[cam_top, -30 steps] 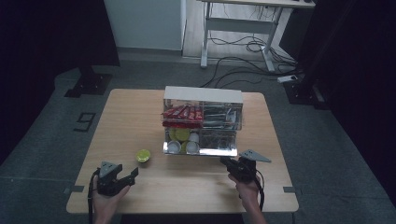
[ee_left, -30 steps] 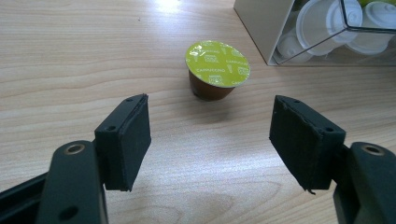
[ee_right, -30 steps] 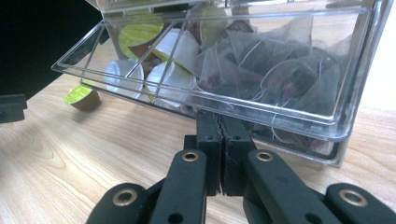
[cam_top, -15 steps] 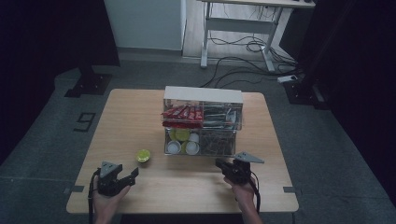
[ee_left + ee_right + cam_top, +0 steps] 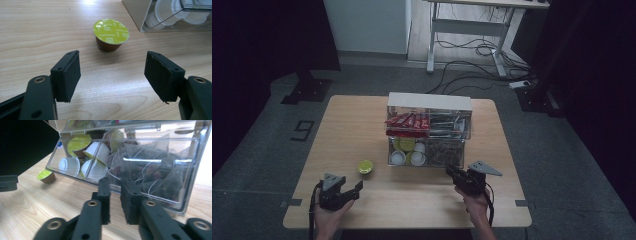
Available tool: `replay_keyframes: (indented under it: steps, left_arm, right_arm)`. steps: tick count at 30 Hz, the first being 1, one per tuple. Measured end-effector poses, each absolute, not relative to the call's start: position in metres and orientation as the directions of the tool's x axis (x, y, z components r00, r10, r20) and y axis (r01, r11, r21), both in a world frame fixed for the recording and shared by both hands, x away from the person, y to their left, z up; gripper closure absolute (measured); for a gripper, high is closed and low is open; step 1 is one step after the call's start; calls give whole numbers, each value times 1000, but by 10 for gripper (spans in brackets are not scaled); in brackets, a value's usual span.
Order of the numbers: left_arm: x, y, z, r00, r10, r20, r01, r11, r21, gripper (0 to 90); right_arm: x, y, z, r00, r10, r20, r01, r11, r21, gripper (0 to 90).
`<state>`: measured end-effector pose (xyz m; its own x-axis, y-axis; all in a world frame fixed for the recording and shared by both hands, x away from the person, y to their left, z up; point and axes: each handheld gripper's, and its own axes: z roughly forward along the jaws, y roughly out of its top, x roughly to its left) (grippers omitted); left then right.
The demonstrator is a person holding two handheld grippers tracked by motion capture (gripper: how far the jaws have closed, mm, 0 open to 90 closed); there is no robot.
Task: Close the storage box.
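Sitting alone, one green capsule (image 5: 111, 35) faces one clear organizer (image 5: 429, 131).

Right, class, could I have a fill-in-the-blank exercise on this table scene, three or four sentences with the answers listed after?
1. The lid of the lone coffee capsule on the table reads ____.
2. The left gripper has its fingers ____, with the capsule ahead of them.
3. The right gripper points at the organiser compartment holding ____.
4. In the clear organiser, the red packets lie in the ____ tier.

Missing words: cappuccino; open; tea bags; upper
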<state>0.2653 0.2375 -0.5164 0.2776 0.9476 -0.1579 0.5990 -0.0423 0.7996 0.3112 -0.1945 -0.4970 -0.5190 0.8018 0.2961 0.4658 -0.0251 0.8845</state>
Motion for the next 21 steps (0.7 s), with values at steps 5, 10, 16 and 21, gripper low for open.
replay_keyframes:
  steps: [5, 10, 16, 21]
  left_arm:
    - [264, 235, -514, 285, 945, -159, 596, -45, 802, 293]
    - [264, 233, -514, 297, 941, -161, 596, -50, 801, 292]
    - [265, 232, -514, 308, 937, -163, 601, -59, 797, 291]
    - [265, 228, -514, 331, 930, -162, 604, -77, 793, 289]
  right_arm:
    - [310, -204, -492, -521, 803, 289, 444, -35, 895, 622]
    - [305, -217, -491, -512, 819, 260, 418, -27, 908, 548]
    - [293, -237, -502, -500, 828, 254, 422, -23, 906, 491]
    - [285, -252, -521, -475, 844, 248, 468, 4, 884, 473]
